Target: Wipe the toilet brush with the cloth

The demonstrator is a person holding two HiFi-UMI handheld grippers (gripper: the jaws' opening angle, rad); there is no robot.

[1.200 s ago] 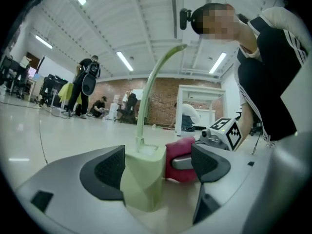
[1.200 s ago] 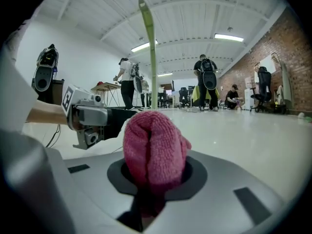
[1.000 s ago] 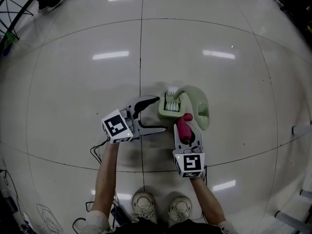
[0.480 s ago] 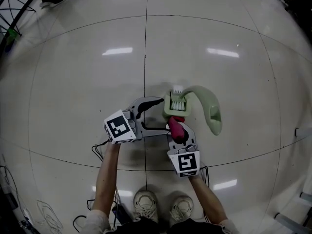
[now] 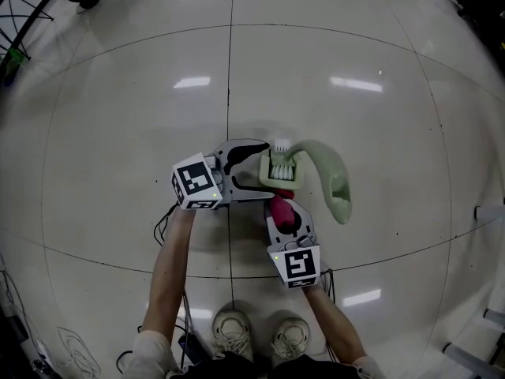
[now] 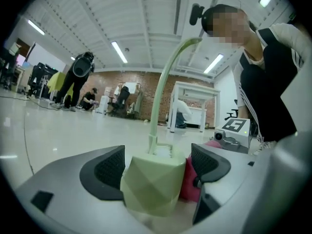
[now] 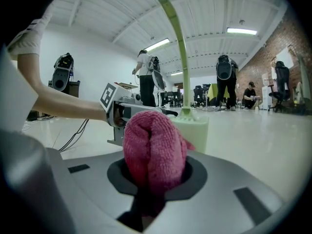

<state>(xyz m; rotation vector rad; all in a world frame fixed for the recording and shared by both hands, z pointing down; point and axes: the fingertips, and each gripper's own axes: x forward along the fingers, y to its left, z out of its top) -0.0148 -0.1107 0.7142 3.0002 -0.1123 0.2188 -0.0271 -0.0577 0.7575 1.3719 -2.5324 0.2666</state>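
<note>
One green holder (image 6: pixel 153 184) with toilet brush (image 6: pixel 163 82) inside, between spread left fingers (image 6: pixel 109 172); pink cloth (image 7: pixel 153 145) pinched in right fingers (image 7: pixel 194 173).

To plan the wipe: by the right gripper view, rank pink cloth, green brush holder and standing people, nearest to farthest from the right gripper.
1. Pink cloth, held in the right gripper.
2. Green brush holder, just behind.
3. Standing people, far back.

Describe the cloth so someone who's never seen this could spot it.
On the pale tiled floor, find the green toilet brush holder at centre. The cloth is the fuzzy pink wad beside it, clamped in the right gripper; nothing else there is pink.
</note>
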